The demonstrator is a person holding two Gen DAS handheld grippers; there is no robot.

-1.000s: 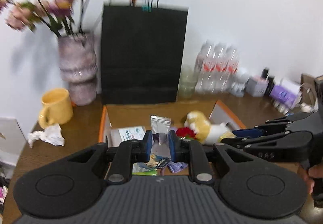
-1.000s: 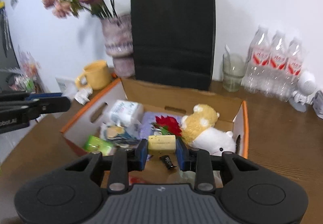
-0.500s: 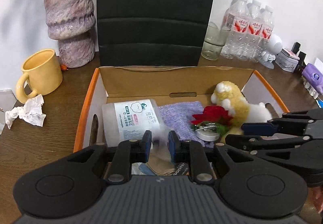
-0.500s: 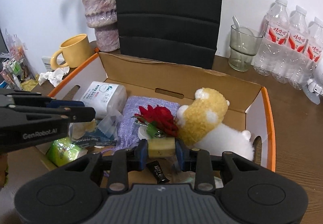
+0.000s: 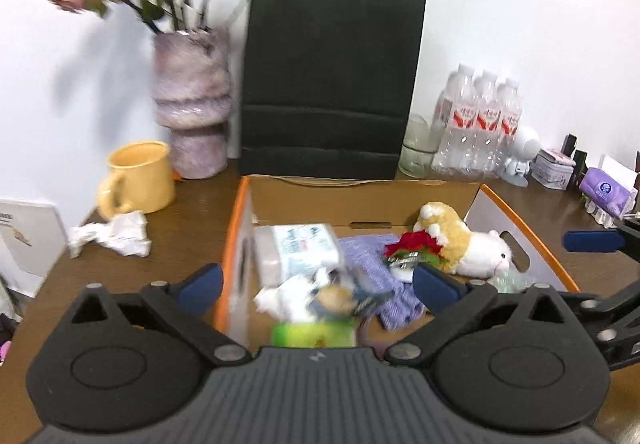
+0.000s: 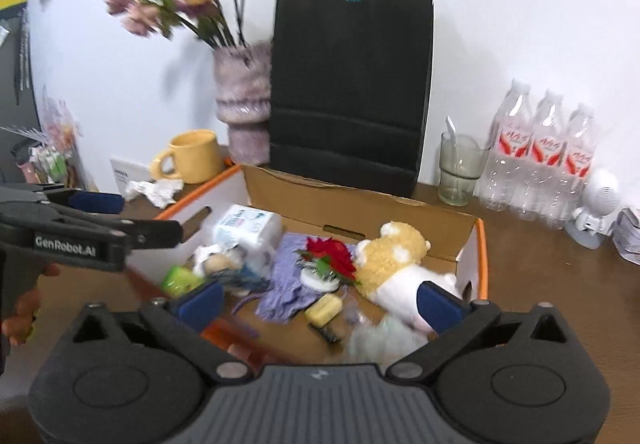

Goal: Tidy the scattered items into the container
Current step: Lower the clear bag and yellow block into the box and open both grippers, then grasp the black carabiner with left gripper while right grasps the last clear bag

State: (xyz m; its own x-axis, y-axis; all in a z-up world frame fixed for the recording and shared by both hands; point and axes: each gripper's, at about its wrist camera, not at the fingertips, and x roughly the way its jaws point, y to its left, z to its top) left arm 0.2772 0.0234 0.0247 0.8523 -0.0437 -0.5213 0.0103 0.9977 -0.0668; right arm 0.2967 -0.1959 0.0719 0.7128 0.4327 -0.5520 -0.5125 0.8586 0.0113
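Observation:
An open cardboard box with orange rims [image 5: 362, 200] [image 6: 482, 244] holds a plush toy [image 5: 472, 240] [image 6: 400, 248], a red flower [image 5: 412, 244] [image 6: 332, 254], a purple cloth [image 5: 372, 268] [image 6: 292, 280], a white wipes pack [image 5: 296, 246] [image 6: 248, 228], a green packet [image 5: 312, 334] [image 6: 180, 280] and a clear sachet [image 5: 296, 296]. A yellow bar [image 6: 324, 308] lies on the box floor. My left gripper [image 5: 318, 286] is open and empty above the box's front. My right gripper [image 6: 320, 302] is open and empty above the yellow bar.
A black paper bag [image 5: 332, 80], a vase of flowers [image 5: 192, 104] and a yellow mug [image 5: 138, 178] stand behind the box. Crumpled tissue [image 5: 110, 236] lies left of it. A glass [image 6: 458, 168], water bottles [image 6: 544, 152] and small items stand at the right.
Both grippers have opened and pulled back and up. The left let go of the clear sachet, the right let go of the yellow bar; both items now lie in the box.

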